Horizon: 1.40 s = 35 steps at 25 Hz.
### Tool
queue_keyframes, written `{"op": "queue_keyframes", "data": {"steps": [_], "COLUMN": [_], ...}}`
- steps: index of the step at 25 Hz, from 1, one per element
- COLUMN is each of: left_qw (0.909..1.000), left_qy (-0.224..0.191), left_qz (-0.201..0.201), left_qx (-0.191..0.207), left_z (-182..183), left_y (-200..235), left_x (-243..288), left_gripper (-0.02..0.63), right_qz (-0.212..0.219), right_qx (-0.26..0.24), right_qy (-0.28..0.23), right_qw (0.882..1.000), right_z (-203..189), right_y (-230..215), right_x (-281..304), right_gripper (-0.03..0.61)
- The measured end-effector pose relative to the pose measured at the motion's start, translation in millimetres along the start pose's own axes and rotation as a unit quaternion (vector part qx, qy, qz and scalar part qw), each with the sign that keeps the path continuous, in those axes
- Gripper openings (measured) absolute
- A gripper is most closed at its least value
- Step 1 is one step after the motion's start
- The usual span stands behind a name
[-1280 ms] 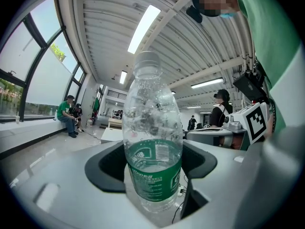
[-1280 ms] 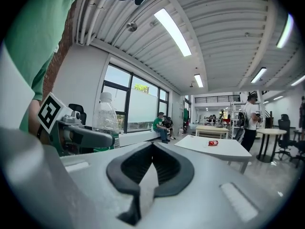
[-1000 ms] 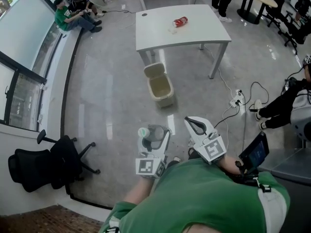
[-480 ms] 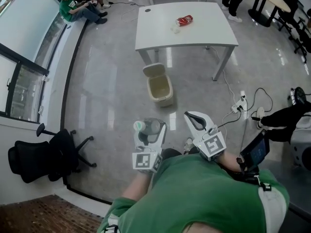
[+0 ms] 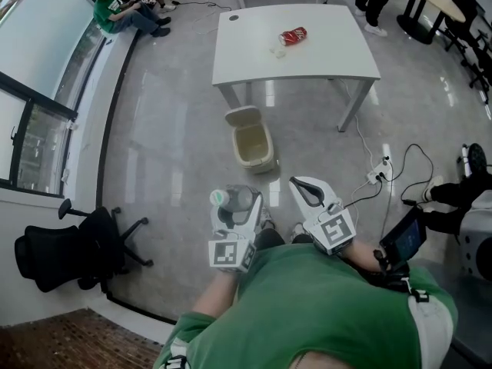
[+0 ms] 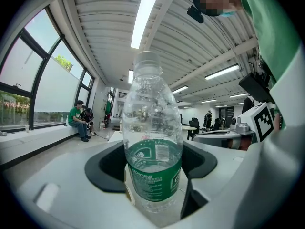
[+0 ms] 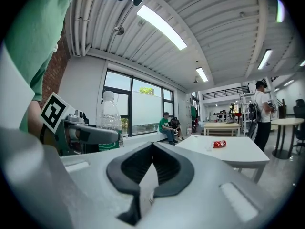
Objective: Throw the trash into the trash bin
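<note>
My left gripper [image 5: 238, 206] is shut on a clear plastic bottle [image 5: 231, 201] with a green label and cap, held upright close to my chest. The bottle [image 6: 152, 147] fills the middle of the left gripper view, between the jaws. My right gripper [image 5: 302, 184] is beside it to the right, shut, with nothing that I can make out between the jaws [image 7: 151, 149]. The beige trash bin [image 5: 252, 138] stands open on the floor ahead of both grippers, in front of the white table [image 5: 323, 56]. A red can [image 5: 292, 34] and a small white scrap [image 5: 277, 50] lie on the table.
A black office chair [image 5: 69, 252] stands at my left by the window wall. People sit on the ledge at the far left [image 5: 123, 10]. A power strip with cables [image 5: 377, 177] lies on the floor at the right, near a dark tablet [image 5: 401, 241].
The head view has shifted a little, so the table shows more fully. Both grippers keep their pose and the bottle stays in the left one.
</note>
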<state>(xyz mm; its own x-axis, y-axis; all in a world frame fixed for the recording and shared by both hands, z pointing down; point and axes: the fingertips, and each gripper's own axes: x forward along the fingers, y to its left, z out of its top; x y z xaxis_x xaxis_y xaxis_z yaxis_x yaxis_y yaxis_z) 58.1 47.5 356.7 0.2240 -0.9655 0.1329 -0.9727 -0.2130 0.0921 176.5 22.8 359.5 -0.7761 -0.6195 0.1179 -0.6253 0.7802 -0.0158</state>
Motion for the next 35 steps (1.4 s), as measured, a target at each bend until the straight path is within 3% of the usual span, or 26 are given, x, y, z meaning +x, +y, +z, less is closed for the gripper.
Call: {"op": "queue_keyframes", "data": {"steps": [11, 25, 35], "left_qw": [0.9995, 0.9979, 0.9972], "left_qy": [-0.011, -0.005, 0.009], "left_qz": [-0.030, -0.060, -0.070], "left_qx": [-0.004, -0.024, -0.024], "left_z": [9, 11, 6], "left_y": [46, 141, 158], "left_x": [54, 101, 119], "left_gripper": [0.335, 0.335, 0.334], "right_qz": [-0.021, -0.050, -0.064], "right_qx": [-0.011, -0.033, -0.038], "right_qy": [0.013, 0.019, 0.029], "right_qw": [1.000, 0.998, 0.997], "right_z": [12, 20, 20], "right_y": [-24, -23, -34], "right_x": [61, 167, 193], "right_gripper": [0.003, 0.003, 0.003]}}
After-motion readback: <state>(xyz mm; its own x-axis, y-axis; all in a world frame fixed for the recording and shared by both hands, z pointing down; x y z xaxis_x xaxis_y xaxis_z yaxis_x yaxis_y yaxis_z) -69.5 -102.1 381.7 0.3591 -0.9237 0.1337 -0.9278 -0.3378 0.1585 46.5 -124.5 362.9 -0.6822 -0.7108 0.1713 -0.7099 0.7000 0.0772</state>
